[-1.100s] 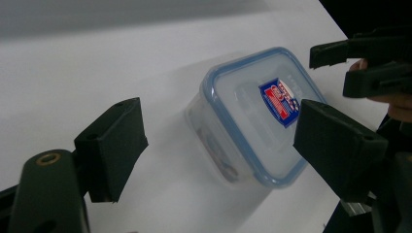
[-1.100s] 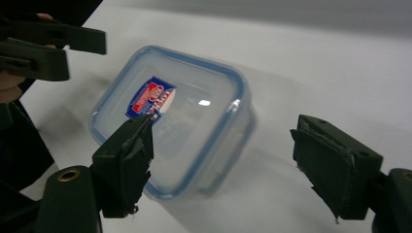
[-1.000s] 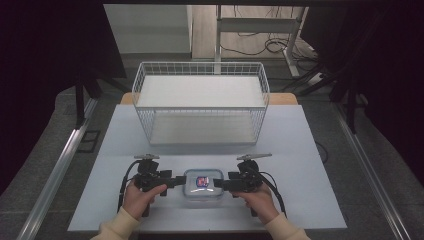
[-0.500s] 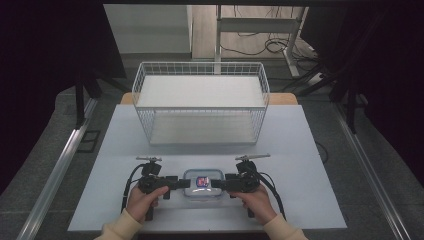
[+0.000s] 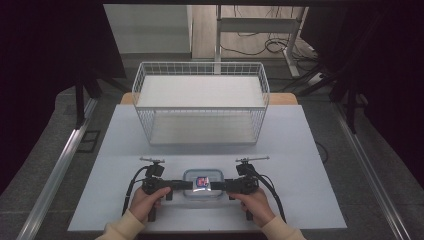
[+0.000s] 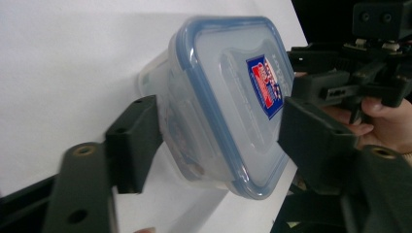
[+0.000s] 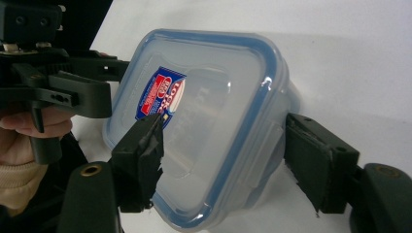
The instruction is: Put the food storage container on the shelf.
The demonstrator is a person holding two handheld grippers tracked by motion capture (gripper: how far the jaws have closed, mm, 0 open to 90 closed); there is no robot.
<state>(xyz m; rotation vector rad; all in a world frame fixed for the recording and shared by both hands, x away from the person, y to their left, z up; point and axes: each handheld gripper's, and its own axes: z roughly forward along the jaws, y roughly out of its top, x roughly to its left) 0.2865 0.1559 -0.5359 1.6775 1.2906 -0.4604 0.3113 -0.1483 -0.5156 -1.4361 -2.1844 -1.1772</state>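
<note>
A pale grey table point(image 5: 310, 150) carries a white wire basket point(image 5: 200, 102) at its far middle and, near the front edge, a clear lidded plastic container point(image 5: 202, 182) with a blue-rimmed lid.

The left gripper point(image 6: 221, 141) has just been closing on a clear box point(image 6: 218, 104) with a blue-rimmed lid; the jaws press top and bottom.
</note>
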